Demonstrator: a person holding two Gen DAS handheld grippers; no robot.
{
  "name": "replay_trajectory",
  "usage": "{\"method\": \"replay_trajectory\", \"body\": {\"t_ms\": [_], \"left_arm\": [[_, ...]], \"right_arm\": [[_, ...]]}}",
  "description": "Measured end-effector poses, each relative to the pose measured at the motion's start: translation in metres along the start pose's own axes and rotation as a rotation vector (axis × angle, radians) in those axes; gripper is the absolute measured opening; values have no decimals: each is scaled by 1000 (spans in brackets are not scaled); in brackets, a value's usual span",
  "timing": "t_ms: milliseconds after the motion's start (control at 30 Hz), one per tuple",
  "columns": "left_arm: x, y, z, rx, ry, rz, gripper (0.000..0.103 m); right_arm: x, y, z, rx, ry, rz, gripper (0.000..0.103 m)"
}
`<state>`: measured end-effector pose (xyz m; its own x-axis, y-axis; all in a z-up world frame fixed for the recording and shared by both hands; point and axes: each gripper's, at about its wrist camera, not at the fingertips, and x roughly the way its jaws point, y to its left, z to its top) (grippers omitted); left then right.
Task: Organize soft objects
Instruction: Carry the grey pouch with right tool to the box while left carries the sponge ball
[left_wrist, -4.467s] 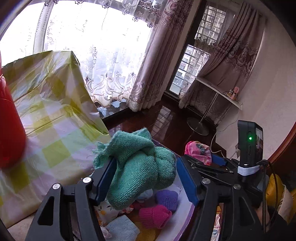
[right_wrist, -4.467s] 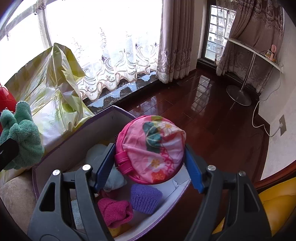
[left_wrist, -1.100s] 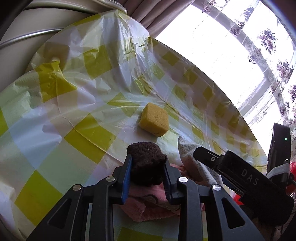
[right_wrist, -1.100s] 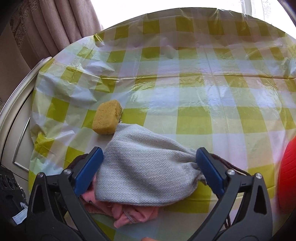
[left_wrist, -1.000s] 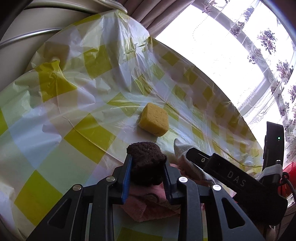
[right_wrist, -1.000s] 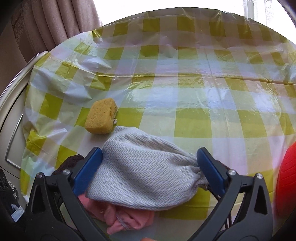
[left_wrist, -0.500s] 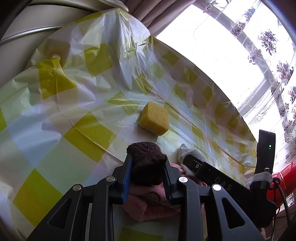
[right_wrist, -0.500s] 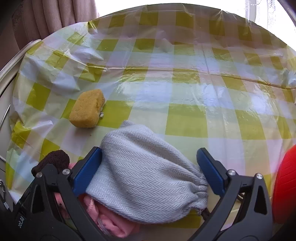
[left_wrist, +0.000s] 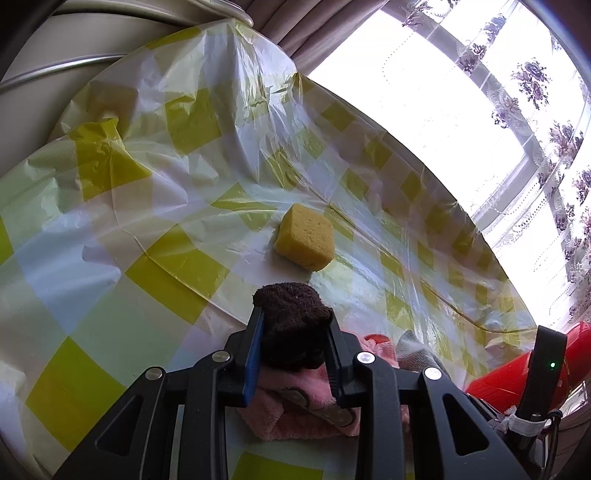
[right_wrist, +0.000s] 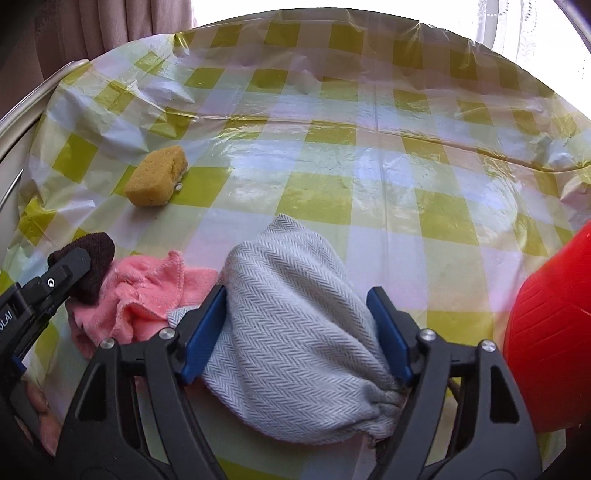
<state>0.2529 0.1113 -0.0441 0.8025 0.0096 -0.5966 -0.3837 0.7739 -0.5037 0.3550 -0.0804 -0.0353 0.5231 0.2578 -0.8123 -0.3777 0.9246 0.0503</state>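
Left wrist view: left gripper (left_wrist: 291, 347) jaws clamped on dark brown knit bundle (left_wrist: 290, 317) above pink cloth (left_wrist: 295, 410); yellow sponge (left_wrist: 304, 242) beyond, on checked surface (left_wrist: 110, 221).

Right wrist view: right gripper (right_wrist: 295, 332) jaws pinching grey herringbone pouch (right_wrist: 295, 332) mid-body; likely light, compressible, best held centrally.

This was a room in a home. A thin plastic cloth (right_wrist: 332, 122) in yellow and white checks covered the surface, wrinkled and shiny, filling most of both views. At the upper right of the left view a bright window (left_wrist: 436, 96) stood behind a lace curtain (left_wrist: 554, 92) stitched with purple flowers. Heavy brownish drapes (right_wrist: 92, 26) hung at the upper left of the right view. A yellow sponge (right_wrist: 157, 181) and a pink towel (right_wrist: 144, 295) lay on the cloth.
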Motion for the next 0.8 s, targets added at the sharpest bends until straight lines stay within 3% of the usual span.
{"method": "replay_trajectory", "body": {"t_ms": [333, 800], "left_arm": [[-17, -12, -2, 58, -67, -26, 31], [-53, -41, -10, 166, -143, -27, 31]], "right_arm": [[-26, -7, -29, -8, -39, -44, 64], [-82, -11, -58, -6, -100, -8, 59]]}}
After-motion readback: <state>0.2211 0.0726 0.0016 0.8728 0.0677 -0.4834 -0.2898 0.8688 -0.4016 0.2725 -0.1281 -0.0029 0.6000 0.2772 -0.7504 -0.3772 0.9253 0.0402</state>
